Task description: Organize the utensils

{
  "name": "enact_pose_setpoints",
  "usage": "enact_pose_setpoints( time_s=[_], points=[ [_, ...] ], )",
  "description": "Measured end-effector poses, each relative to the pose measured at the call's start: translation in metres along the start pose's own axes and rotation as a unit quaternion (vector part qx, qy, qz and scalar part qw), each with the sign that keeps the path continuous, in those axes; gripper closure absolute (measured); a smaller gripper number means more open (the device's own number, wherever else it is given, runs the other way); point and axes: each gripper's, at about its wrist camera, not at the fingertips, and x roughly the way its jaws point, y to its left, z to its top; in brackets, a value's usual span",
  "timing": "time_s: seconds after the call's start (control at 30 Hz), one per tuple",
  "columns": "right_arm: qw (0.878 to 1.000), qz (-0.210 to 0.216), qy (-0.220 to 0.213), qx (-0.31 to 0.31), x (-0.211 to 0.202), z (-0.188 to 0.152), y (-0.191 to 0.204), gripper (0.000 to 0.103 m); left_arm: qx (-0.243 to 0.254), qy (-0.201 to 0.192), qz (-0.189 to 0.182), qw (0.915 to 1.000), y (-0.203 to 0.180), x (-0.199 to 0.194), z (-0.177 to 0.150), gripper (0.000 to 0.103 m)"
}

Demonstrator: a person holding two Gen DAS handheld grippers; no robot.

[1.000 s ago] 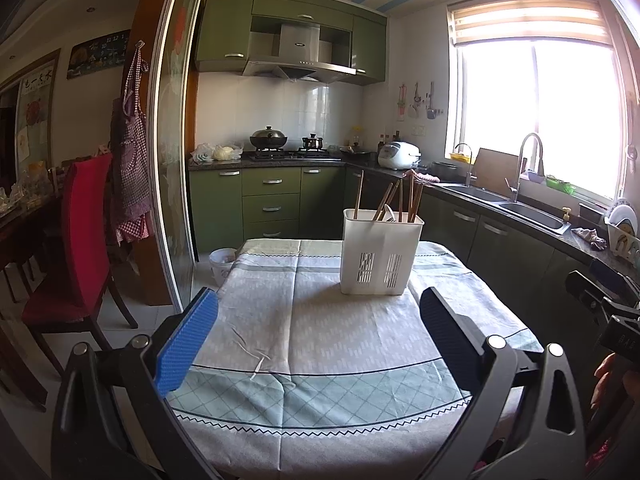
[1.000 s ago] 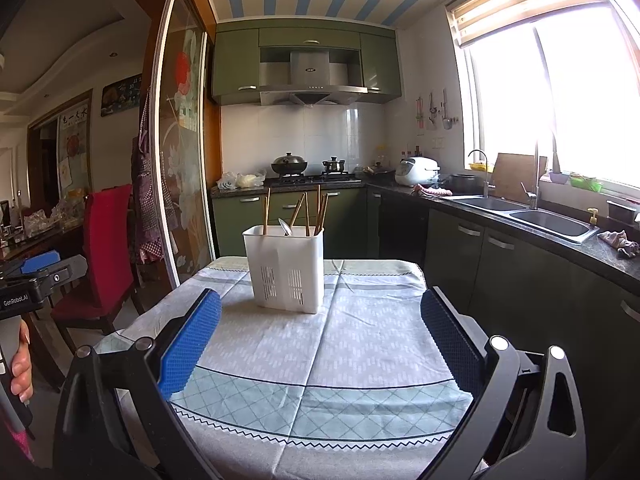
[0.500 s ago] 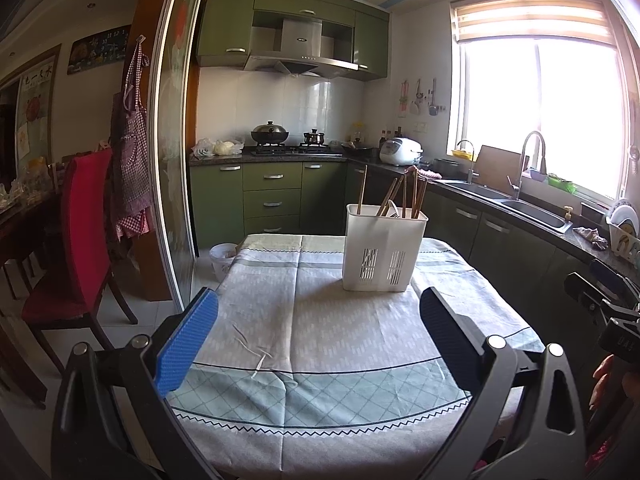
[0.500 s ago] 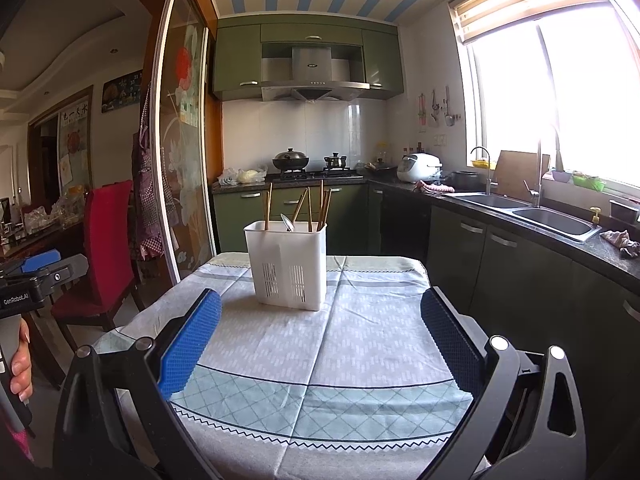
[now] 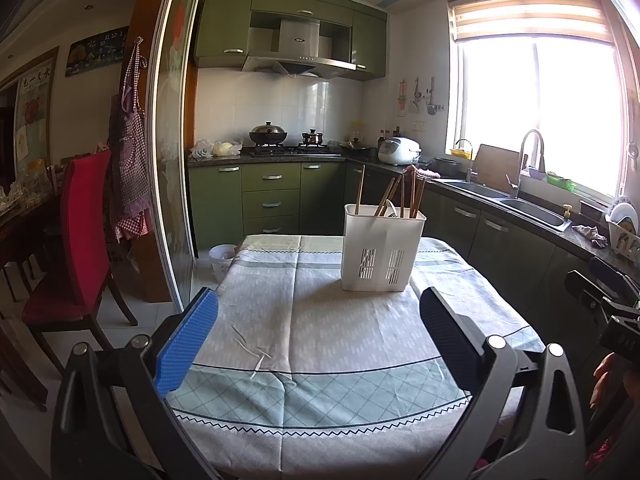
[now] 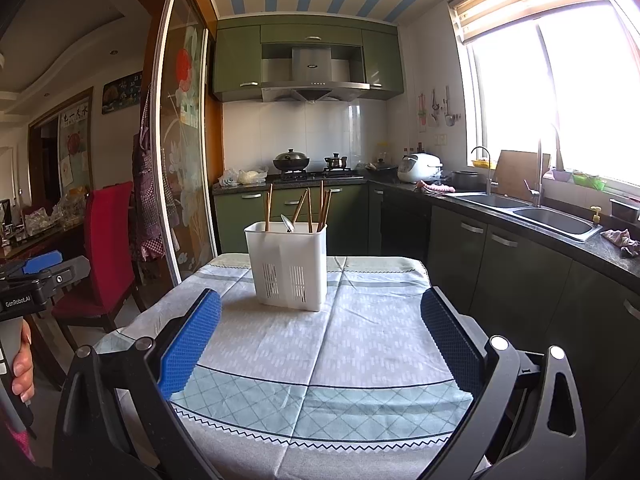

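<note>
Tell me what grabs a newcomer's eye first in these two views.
The white caddy stands alone on the far half of the table, with wooden chopsticks sticking up out of it. Next comes the bright window over the sink on the right, then the red chair on the left. Both tongs, left and right, are open and hold nothing.

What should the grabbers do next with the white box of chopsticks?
Probably bring the right gripper forward toward the white holder. Both grippers are open and empty, short of it; the chopsticks and a spoon stand inside.
</note>
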Motion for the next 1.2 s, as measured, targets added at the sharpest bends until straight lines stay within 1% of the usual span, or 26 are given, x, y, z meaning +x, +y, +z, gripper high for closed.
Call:
enact_pose_setpoints(
  time_s=[0.33, 0.53, 0.63, 0.77, 1.03, 1.2],
  points=[
    [1.0, 0.002, 0.001, 0.0, 0.0002, -0.0003, 0.0005, 0.005, 0.0, 0.0, -0.002, 1.0, -0.0009, 0.0002, 0.0, 0.007],
    [1.0, 0.003, 0.003, -0.002, 0.0018, -0.0023, 0.0003, 0.005, 0.003, -0.001, 0.001, 1.0, -0.0001, 0.0001, 0.0014, 0.007],
    [1.0, 0.003, 0.004, -0.003, 0.0026, -0.0036, -0.0002, 0.005, 0.004, -0.002, 0.008, 1.0, -0.0006, 0.0002, 0.002, 0.007],
    [1.0, 0.003, 0.004, -0.003, 0.003, -0.0037, -0.0006, 0.005, 0.004, 0.003, 0.009, 0.9999, 0.0014, 0.0028, 0.0022, 0.007],
    [1.0, 0.003, 0.008, -0.004, 0.006, -0.006, 0.0002, 0.005, 0.005, 0.003, 0.008, 1.0, 0.0026, 0.0028, 0.0017, 0.007],
    [1.0, 0.003, 0.008, -0.004, 0.0066, -0.0066, 0.0003, 0.005, 0.003, 0.01, -0.005, 0.9999, 0.0046, 0.0051, 0.0018, 0.007]
  ],
)
